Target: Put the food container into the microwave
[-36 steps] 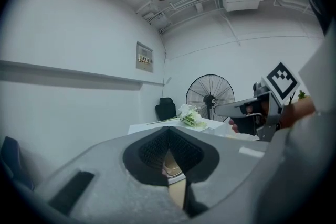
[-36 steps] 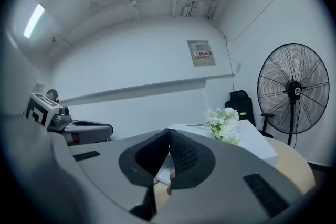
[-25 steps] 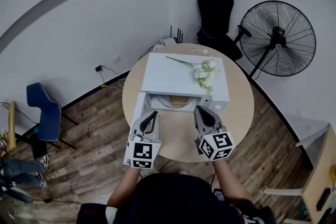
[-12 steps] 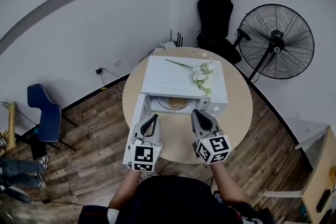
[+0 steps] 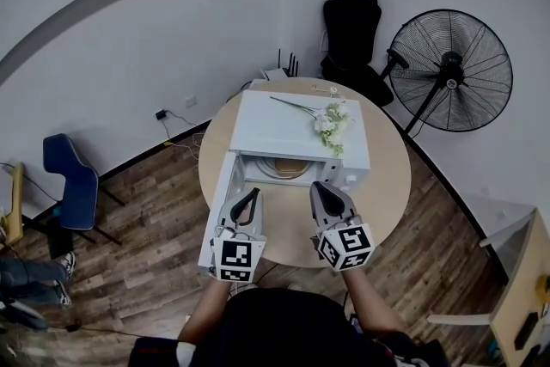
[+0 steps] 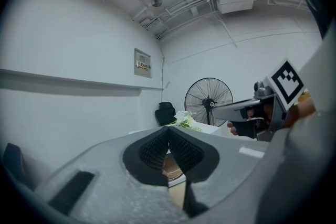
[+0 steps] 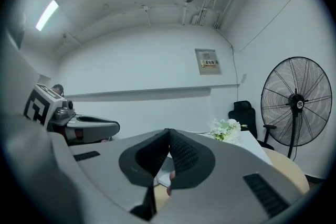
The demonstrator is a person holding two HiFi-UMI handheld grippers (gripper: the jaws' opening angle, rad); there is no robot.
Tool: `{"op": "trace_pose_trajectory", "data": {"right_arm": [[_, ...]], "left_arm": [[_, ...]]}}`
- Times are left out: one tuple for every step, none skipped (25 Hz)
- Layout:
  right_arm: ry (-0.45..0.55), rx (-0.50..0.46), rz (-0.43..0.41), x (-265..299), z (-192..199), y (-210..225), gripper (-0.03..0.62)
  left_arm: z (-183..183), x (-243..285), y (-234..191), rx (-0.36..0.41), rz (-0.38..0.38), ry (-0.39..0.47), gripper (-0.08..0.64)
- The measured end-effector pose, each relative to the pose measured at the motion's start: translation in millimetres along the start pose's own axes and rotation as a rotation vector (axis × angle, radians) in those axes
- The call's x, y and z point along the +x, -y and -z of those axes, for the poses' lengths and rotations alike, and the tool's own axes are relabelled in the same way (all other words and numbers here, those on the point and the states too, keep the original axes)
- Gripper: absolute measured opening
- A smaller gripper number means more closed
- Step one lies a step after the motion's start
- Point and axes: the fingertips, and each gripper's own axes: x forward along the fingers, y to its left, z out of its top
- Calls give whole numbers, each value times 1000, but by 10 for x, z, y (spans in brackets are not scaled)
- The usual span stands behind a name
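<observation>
A white microwave stands on the round wooden table, its door swung open to the left. Inside the cavity a round tan food container rests on the turntable; part of it shows past the jaws in the left gripper view. My left gripper hovers in front of the open door, shut and empty. My right gripper is level beside it, before the microwave's right front, also shut with nothing in it. The pads meet in both gripper views.
White artificial flowers lie on the microwave's top. A big black floor fan stands at the right and a black office chair behind the table. A blue chair sits on the wooden floor at the left.
Both grippers have held nearly still in front of the microwave; the right one has edged slightly toward the person. The jaws stay shut.
</observation>
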Motion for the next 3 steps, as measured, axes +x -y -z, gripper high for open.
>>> {"op": "trace_pose_trajectory", "data": {"right_arm": [[-1, -2, -2, 2, 7, -9, 11], [-2, -4, -4, 5, 13, -15, 11], [-3, -6, -6, 8, 19, -21, 11]], "left_arm": [[3, 2, 1, 0, 0, 1, 15], [7, 5, 3, 0, -1, 1, 15], [10, 9, 4, -1, -1, 1, 15]]}}
